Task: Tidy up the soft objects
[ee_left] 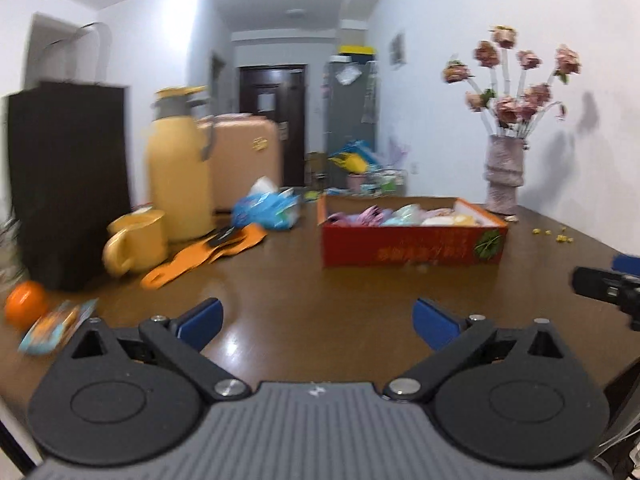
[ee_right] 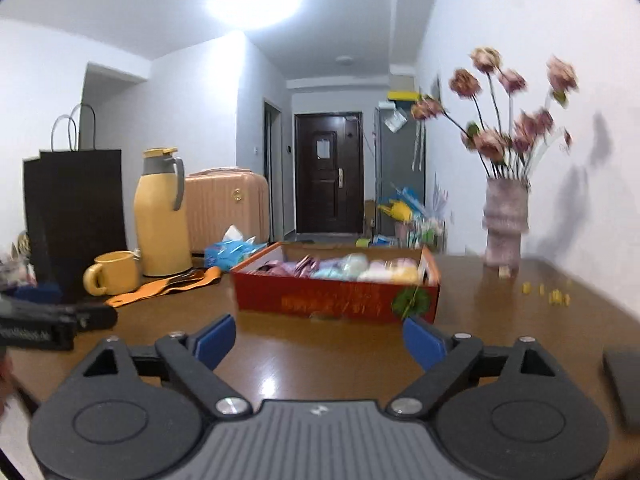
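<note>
Both tongs — left gripper [ee_left: 316, 322] and right gripper [ee_right: 320, 340] — gape apart, empty. Ahead sits the red box [ee_left: 412, 248], long side crosswise, soft objects [ee_left: 404, 216] inside; its yellow print is unreadable.

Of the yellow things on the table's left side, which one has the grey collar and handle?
The tall yellow thermos jug. The yellow mug beside it is short, open-topped and all yellow.
</note>
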### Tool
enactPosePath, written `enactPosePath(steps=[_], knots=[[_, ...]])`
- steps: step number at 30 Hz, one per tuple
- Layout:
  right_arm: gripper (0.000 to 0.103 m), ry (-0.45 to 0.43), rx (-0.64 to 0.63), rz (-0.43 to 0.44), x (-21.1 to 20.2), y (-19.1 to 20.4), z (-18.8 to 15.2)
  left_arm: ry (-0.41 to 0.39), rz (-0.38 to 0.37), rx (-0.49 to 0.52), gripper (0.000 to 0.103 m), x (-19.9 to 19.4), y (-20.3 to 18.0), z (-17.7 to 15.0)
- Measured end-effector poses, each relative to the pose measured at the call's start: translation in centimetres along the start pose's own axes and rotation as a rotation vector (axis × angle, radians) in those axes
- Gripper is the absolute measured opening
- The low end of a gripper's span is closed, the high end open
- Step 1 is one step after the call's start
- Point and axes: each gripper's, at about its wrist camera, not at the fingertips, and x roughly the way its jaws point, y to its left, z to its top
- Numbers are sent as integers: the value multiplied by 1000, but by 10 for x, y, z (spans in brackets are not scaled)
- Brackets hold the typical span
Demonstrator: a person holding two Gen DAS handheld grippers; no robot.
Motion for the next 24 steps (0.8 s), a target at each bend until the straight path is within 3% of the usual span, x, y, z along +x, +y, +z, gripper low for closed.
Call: enactPosePath(steps=[7,12,24], knots=[[93,14,46,-25,-54,23,-32,-6,-19,16,103,-32,7,-6],[93,42,69,-44,-49,24,-37,-4,-40,17,103,-34,2,-4],[99,-25,86,-46,-57,19,-29,-36,-55,37,103,-39,-4,-4]])
